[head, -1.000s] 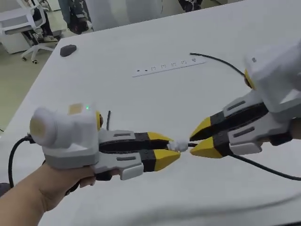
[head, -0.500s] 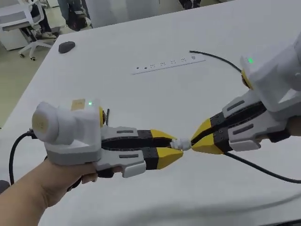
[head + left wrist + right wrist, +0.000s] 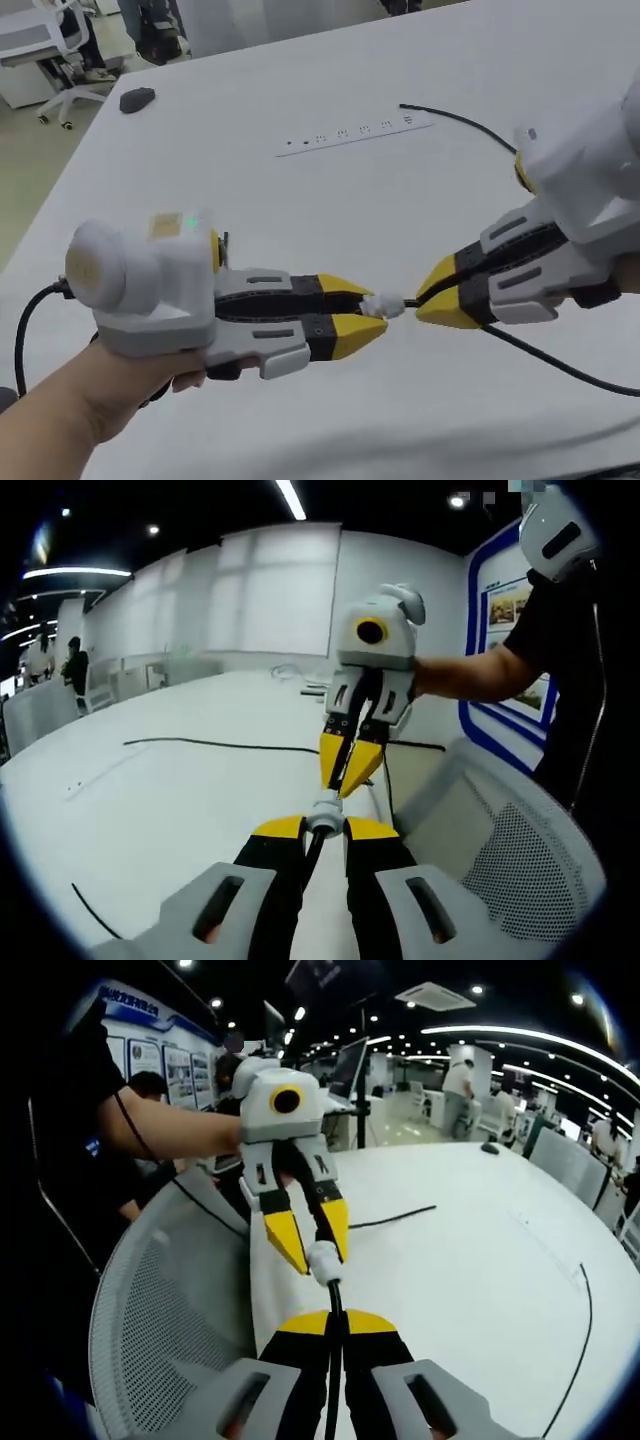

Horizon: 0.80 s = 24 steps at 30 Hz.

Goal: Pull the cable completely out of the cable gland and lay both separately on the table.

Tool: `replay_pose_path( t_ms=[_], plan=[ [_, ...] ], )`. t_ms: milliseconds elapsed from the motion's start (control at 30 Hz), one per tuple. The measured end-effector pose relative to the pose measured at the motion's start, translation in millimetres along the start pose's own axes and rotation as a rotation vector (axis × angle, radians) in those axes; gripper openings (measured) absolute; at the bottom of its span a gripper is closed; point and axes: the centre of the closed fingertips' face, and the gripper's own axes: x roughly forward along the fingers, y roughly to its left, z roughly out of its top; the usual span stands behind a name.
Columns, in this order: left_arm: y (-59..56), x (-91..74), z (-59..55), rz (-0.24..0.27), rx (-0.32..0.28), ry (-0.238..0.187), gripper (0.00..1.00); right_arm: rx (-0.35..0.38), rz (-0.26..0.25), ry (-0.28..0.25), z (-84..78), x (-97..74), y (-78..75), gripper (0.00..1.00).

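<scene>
A small white cable gland [image 3: 381, 305] is held above the table, with my left gripper [image 3: 372, 311] shut on it. A black cable [image 3: 545, 360] leaves the gland rightward, passes between the jaws of my right gripper [image 3: 430, 297], which is shut on it, and trails down to the right. A short bare stretch of cable shows between the gland and the right jaws. The left gripper view has the gland [image 3: 325, 815] at its own jaw tips and the right gripper [image 3: 348, 775] just beyond. In the right gripper view, the cable [image 3: 335, 1305] runs up to the gland [image 3: 323, 1258].
On the white table [image 3: 330, 210], a white power strip [image 3: 345, 133] lies at the back with its black lead [image 3: 460, 122] curving right. A dark mouse [image 3: 136, 98] sits far left near the edge. An office chair [image 3: 45, 45] stands beyond the table.
My right gripper has drawn away to the right. Half a second ago its tips met the gland; now a short length of cable shows between them.
</scene>
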Motion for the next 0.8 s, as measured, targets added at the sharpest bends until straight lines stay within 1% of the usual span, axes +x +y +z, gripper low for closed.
replay_pose_path(
  t_ms=[33, 67, 100, 133, 167, 200, 233, 267, 300, 333, 367, 400, 433, 467, 533, 567, 633, 700, 733, 800],
  plan=[
    [0.1, -4.4, 0.6, -0.001, -0.019, -0.015, 0.14, 0.002, -0.011, -0.020, -1.7, -6.3, -2.3, 0.00],
    [1.4, -7.4, 0.5, 0.008, -0.026, -0.022, 0.14, 0.018, -0.031, -0.030, -4.6, -11.3, -6.3, 0.00],
    [5.4, -12.4, -2.5, 0.031, -0.023, -0.011, 0.14, 0.035, -0.073, -0.014, -15.2, -20.1, -14.3, 0.00],
    [7.6, -15.6, -4.1, 0.041, -0.026, -0.008, 0.14, 0.041, -0.096, 0.003, -23.7, -25.5, -19.8, 0.00],
    [10.2, -20.0, -5.2, 0.054, -0.033, -0.011, 0.14, 0.064, -0.126, 0.010, -35.1, -34.0, -27.2, 0.00],
    [10.5, -22.3, -5.3, 0.057, -0.035, -0.012, 0.14, 0.085, -0.133, 0.010, -42.3, -39.3, -30.3, 0.00],
    [11.5, -25.1, -5.8, 0.066, -0.034, -0.011, 0.14, 0.110, -0.148, 0.016, -53.0, -46.4, -34.4, 0.00],
    [12.1, -26.0, -6.0, 0.072, -0.033, -0.010, 0.14, 0.112, -0.161, 0.017, -56.3, -49.0, -36.9, 0.00],
    [13.9, -28.6, -7.1, 0.082, -0.033, -0.007, 0.14, 0.114, -0.186, 0.021, -66.0, -55.9, -42.3, 0.00],
    [15.3, -30.9, -7.6, 0.091, -0.035, -0.009, 0.14, 0.122, -0.191, 0.030, -73.7, -59.1, -44.5, 0.00],
    [15.7, -32.1, -8.4, 0.094, -0.036, -0.008, 0.14, 0.140, -0.206, 0.044, -84.7, -62.7, -47.1, 0.00],
    [17.0, -34.2, -10.7, 0.105, -0.036, 0.000, 0.14, 0.138, -0.223, 0.060, -92.7, -65.7, -50.4, 0.00],
    [17.8, -35.9, -12.4, 0.109, -0.039, 0.004, 0.14, 0.118, -0.252, 0.092, -104.9, -70.4, -55.8, 0.00],
    [18.5, -37.6, -14.2, 0.112, -0.043, 0.006, 0.14, 0.117, -0.268, 0.108, -112.5, -73.1, -59.3, 0.00],
    [18.6, -40.9, -16.4, 0.120, -0.051, 0.005, 0.14, 0.108, -0.267, 0.096, -125.8, -75.9, -63.2, 0.00],
    [18.3, -41.5, -16.6, 0.121, -0.056, 0.004, 0.14, 0.111, -0.273, 0.088, -126.9, -76.8, -64.1, 0.00],
    [17.1, -41.0, -16.5, 0.124, -0.058, 0.003, 0.14, 0.147, -0.253, 0.067, -127.9, -73.9, -61.4, 0.00],
    [15.9, -40.5, -17.2, 0.126, -0.055, 0.009, 0.14, 0.137, -0.252, 0.082, -129.2, -69.0, -59.8, 0.00],
    [16.2, -40.5, -17.0, 0.126, -0.055, 0.008, 0.14, 0.155, -0.230, 0.112, -133.9, -65.2, -56.4, 0.00],
    [15.8, -40.4, -15.7, 0.129, -0.055, 0.004, 0.14, 0.181, -0.208, 0.139, -137.5, -60.0, -52.1, 0.00]
  ],
)
